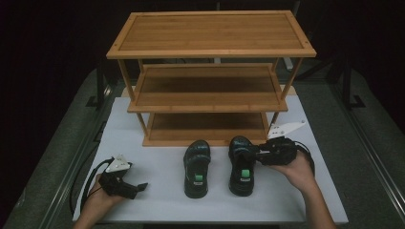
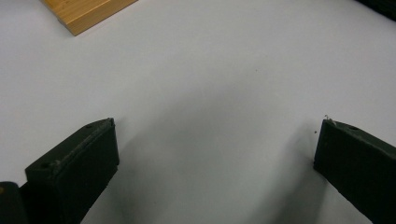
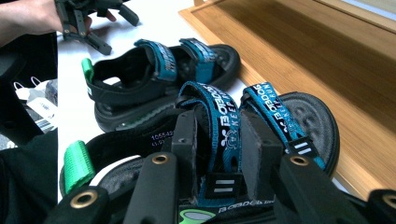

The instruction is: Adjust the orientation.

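Two black sandals with blue straps and green heel tabs lie side by side on the white table (image 1: 157, 200), in front of the wooden shelf rack (image 1: 210, 102). My right gripper (image 1: 258, 155) reaches the right sandal (image 1: 241, 167) from its right side. In the right gripper view its jaws (image 3: 219, 135) are shut on that sandal's rear blue strap (image 3: 224, 116), one pad on each side. The left sandal (image 1: 197, 168) (image 3: 154, 79) stands free. My left gripper (image 1: 141, 187) (image 2: 217, 140) rests at the table's front left, open, with bare tabletop between its jaws.
The rack has three wooden shelves; its lowest board (image 3: 299, 60) sits just behind the sandals' toes, and one corner (image 2: 84, 11) shows in the left gripper view. The person's hand with the left gripper (image 3: 93, 28) lies beyond the left sandal. Dark floor surrounds the table.
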`<state>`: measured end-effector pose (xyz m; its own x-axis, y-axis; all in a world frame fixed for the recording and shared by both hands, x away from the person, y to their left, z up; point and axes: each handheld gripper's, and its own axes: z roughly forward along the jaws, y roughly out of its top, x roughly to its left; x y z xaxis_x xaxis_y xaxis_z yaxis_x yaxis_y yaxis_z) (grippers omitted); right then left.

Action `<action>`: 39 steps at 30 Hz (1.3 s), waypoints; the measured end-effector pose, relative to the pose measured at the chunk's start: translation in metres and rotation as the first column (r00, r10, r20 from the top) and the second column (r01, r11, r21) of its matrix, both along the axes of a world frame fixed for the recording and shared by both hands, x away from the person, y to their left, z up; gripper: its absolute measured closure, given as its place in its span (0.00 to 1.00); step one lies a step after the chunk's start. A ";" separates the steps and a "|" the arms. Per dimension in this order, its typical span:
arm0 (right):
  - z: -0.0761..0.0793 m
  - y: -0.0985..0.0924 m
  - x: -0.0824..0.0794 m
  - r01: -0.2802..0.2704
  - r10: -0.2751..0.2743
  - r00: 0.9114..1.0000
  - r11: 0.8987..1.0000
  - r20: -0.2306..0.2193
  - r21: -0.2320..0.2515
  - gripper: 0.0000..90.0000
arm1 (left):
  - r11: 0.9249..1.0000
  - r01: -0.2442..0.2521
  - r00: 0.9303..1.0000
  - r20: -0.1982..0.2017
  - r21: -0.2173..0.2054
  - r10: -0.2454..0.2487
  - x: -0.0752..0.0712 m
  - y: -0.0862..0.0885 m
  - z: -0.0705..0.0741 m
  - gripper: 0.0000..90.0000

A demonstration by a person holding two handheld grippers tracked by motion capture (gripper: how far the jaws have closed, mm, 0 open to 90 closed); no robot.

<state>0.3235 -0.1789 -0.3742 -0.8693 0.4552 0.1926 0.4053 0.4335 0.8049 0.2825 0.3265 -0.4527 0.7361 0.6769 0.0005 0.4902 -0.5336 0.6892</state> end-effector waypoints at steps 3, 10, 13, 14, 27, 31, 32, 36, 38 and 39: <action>0.001 0.007 0.001 -0.011 0.011 1.000 1.000 -0.002 0.002 0.76 | 1.000 0.000 1.000 0.000 0.000 0.000 0.000 0.000 0.000 0.00; -0.002 0.027 0.004 -0.027 0.027 1.000 1.000 -0.006 -0.013 0.76 | 1.000 0.000 1.000 0.000 0.000 0.000 0.000 0.000 0.000 0.00; -0.004 0.035 0.006 -0.026 0.026 1.000 0.999 -0.012 -0.021 0.76 | 1.000 0.000 1.000 -0.001 -0.001 0.000 0.000 0.000 0.000 0.00; -0.006 0.039 0.007 -0.026 0.026 1.000 0.999 -0.013 -0.022 0.76 | 1.000 -0.001 1.000 -0.001 -0.001 0.001 0.000 0.000 0.000 0.00; -0.019 0.054 0.016 -0.041 0.041 0.999 0.998 -0.016 -0.041 0.76 | 1.000 0.001 1.000 -0.001 0.001 -0.001 0.000 0.000 0.000 0.00; -0.023 0.056 0.017 -0.051 0.050 0.998 0.998 -0.036 -0.031 0.76 | 1.000 -0.001 1.000 -0.001 0.000 0.001 0.000 0.000 0.000 0.00; -0.023 0.057 0.017 -0.052 0.051 0.998 0.998 -0.036 -0.030 0.76 | 1.000 -0.001 1.000 -0.001 -0.001 0.001 0.000 0.000 0.000 0.00; -0.023 0.057 0.017 -0.051 0.050 0.998 0.998 -0.037 -0.030 0.76 | 1.000 -0.001 1.000 -0.001 0.000 0.001 0.000 0.000 0.000 0.00; -0.024 0.057 0.017 -0.050 0.049 0.998 0.998 -0.031 -0.029 0.74 | 1.000 0.001 1.000 -0.002 0.002 -0.001 0.000 0.000 0.000 0.00; -0.024 0.057 0.017 -0.053 0.052 0.998 0.998 -0.030 -0.027 0.71 | 1.000 0.001 1.000 -0.002 0.002 -0.001 0.000 0.000 0.000 0.00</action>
